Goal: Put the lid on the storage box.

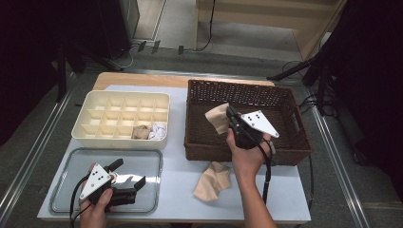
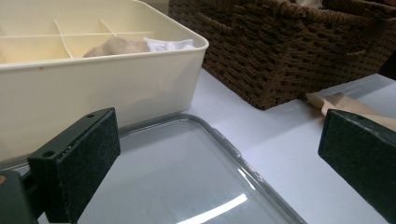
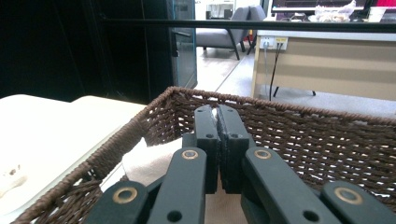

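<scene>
1. Pinching a beige cloth (image 1: 217, 118), the right gripper (image 1: 231, 114) hangs over the inside of the brown wicker basket (image 1: 291, 146); its jaws are pressed together on the cloth, which droops from them to the left in the high view.
2. Seen in the right gripper view, the two black jaws meet with a thin pale strip between their pads, and more of the cloth (image 3: 149, 163) lies below them against the basket's woven wall (image 3: 299, 135).
3. A second beige cloth (image 1: 213, 180) lies crumpled on the grey table (image 1: 180, 190), just in front of the basket and apart from both grippers.
4. The left gripper (image 1: 129, 174) sits low over a clear tray (image 1: 71, 159) at the near left of the table, with its jaws spread wide and nothing between them.
5. From the left gripper view, the clear tray (image 2: 243, 158) lies under the open jaws, and the end of the second cloth (image 2: 343, 102) shows beyond the right-hand jaw.
6. A cream divided box (image 1: 95, 97) stands behind the tray, left of the basket. Two of its near compartments hold things: a tan bundle (image 1: 140, 132) and, just beside it, a white bundle (image 1: 158, 131).
</scene>
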`<state>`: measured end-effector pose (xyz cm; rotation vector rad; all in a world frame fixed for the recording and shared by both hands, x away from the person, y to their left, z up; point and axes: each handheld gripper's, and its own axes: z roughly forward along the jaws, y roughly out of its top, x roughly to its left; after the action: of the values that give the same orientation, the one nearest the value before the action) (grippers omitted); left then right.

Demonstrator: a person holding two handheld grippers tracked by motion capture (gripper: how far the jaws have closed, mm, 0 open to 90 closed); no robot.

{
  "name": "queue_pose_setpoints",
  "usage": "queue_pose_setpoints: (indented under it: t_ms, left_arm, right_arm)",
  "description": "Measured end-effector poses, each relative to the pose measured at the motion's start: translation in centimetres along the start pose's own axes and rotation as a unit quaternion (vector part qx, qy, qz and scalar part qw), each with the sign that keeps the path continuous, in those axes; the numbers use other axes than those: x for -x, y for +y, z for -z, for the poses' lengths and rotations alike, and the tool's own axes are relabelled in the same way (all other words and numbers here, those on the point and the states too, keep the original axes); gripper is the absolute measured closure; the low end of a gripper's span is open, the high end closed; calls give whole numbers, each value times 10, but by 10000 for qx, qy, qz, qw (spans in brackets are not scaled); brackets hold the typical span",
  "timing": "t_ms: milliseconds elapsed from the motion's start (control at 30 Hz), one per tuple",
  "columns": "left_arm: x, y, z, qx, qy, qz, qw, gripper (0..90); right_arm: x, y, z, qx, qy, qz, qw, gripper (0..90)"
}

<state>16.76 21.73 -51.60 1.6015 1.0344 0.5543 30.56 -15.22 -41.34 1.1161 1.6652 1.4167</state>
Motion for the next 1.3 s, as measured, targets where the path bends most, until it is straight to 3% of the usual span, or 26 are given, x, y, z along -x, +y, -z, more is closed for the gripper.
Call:
queue_pose_setpoints:
  t_ms: [633, 1300]
  left_arm:
    - [19, 2, -12, -29, -166, -50, 9998, 0]
    - [29, 0, -19, -89, -253, -112, 9996, 0]
  right_arm:
    - [-1, 28, 75, 425, 168, -121, 9989, 896]
    - [-7, -11, 145, 442, 217, -213, 9986, 896]
